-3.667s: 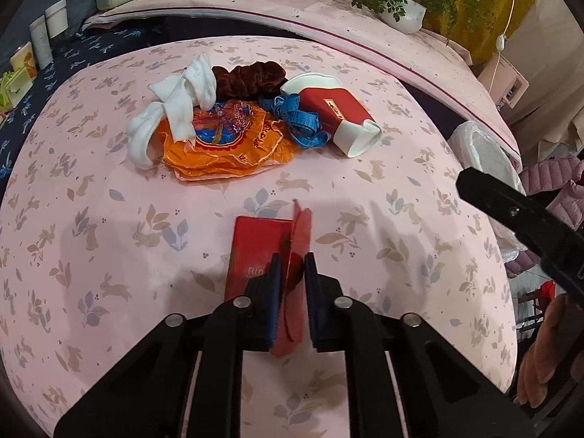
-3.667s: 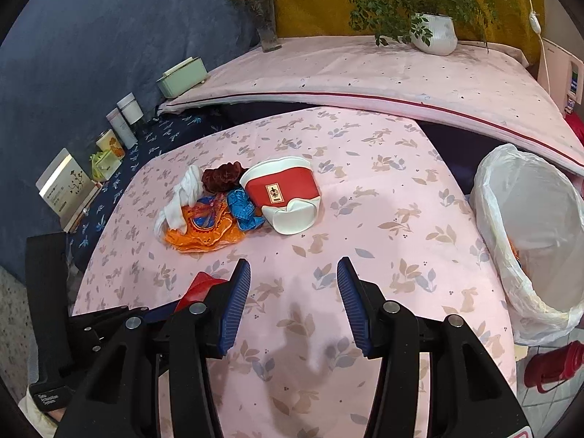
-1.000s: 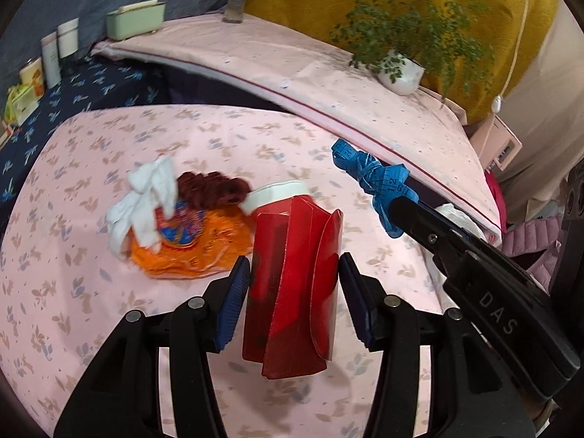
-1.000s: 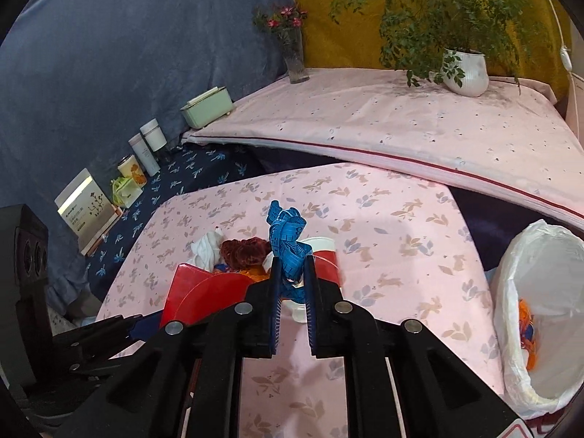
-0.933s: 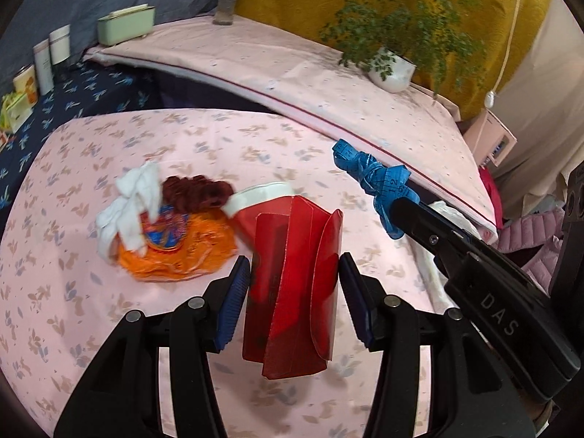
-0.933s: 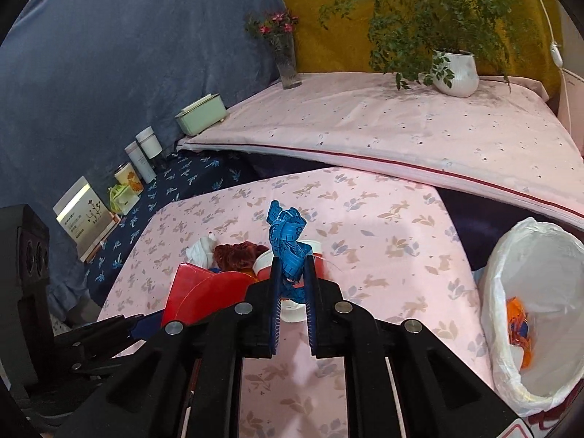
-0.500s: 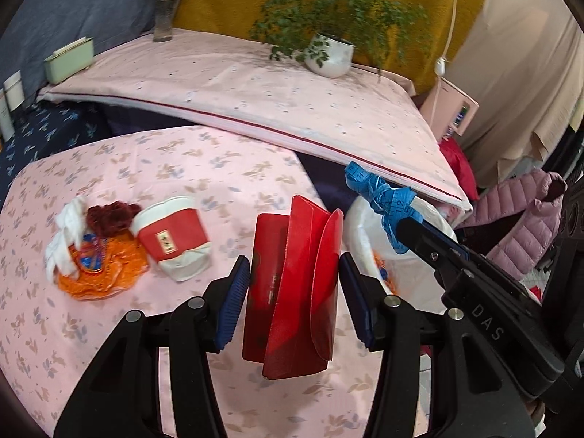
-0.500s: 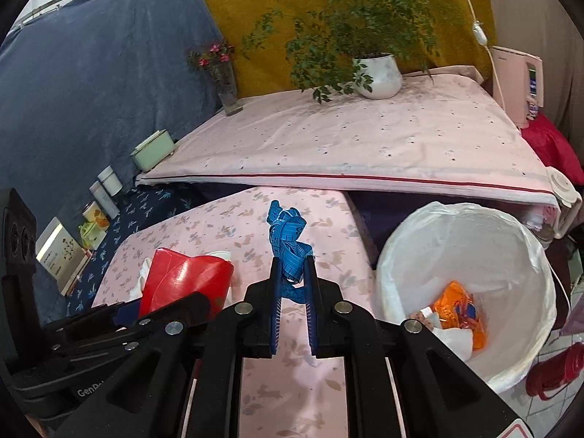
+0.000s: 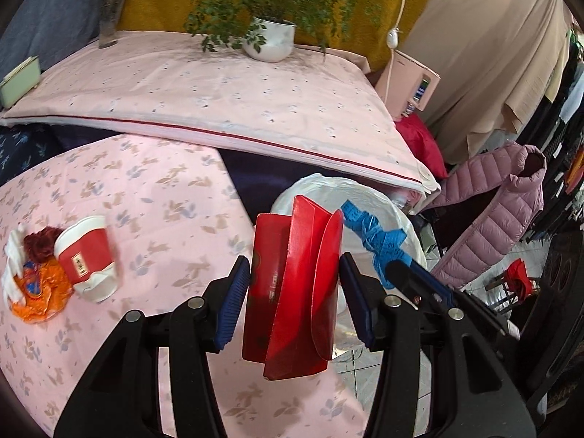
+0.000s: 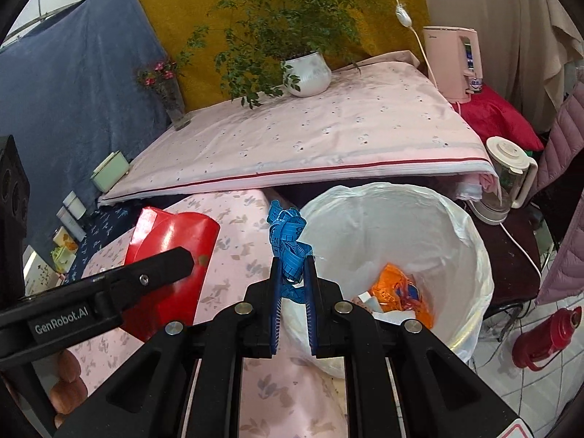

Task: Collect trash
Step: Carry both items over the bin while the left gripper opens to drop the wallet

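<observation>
My left gripper [image 9: 295, 292] is shut on a flattened red carton [image 9: 292, 284], held upright above the table's right edge. In the right wrist view the same red carton [image 10: 171, 252] shows at the left behind the left gripper's black finger. My right gripper [image 10: 294, 277] is shut on a crumpled blue measuring tape [image 10: 286, 241], held over the near rim of the white-lined trash bin [image 10: 463, 226]. The bin holds an orange wrapper [image 10: 398, 284] and white scraps. In the left wrist view the blue tape [image 9: 379, 237] hangs in front of the bin [image 9: 328, 189].
On the pink rabbit-print tablecloth [image 9: 164, 189] lie a red and white paper cup [image 9: 87, 255], an orange wrapper [image 9: 40, 288], white tissue and a dark red scrunchie. A potted plant [image 9: 270, 36] stands on the raised bed behind. A red thermos [image 10: 544, 335] and a blender [image 10: 503, 179] stand by the bin.
Both grippers have swung right from over the table toward the bin, each keeping its grip. The cup and wrapper pile has slid to the left of the left wrist view.
</observation>
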Tool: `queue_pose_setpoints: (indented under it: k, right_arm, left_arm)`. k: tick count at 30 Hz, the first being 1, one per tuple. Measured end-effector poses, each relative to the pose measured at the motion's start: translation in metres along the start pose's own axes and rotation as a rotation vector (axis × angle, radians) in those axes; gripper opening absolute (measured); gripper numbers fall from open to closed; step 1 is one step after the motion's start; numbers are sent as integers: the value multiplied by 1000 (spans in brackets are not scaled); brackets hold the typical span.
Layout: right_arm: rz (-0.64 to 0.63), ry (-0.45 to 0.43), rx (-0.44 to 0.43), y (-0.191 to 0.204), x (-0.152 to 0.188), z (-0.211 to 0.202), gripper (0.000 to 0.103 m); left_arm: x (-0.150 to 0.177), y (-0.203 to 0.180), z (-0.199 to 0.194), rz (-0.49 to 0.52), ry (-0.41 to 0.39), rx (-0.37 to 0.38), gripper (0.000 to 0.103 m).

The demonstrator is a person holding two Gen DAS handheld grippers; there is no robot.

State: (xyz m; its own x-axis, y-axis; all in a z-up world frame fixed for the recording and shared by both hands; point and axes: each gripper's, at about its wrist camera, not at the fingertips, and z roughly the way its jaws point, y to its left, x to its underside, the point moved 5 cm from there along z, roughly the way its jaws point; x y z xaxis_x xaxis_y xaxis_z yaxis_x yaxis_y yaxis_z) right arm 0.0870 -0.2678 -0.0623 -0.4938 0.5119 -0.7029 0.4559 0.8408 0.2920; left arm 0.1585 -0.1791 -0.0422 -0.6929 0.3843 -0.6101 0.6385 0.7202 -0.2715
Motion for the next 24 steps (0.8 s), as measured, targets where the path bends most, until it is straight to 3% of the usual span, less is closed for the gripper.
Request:
queue_pose_setpoints:
  k: [8,9,10,11,24]
  right_arm:
    - [54,12,45,-35,7,0,11]
    - [59,14,49,-38,8,0,11]
    - [63,14,53,-40,9,0,11]
    - [68,15,56,-43,9,0,11]
    - [90,30,65,-56,12,8,11]
  left_arm:
    - [-13,-34,25,28,5,36,52]
    - [-14,-36,27,27,1,27,56]
    - [-15,-37,29,25,-3,18,68]
    - [-17,-37,30,19,-8,6,74]
    - [-15,-25,35,-18,1,-6,74]
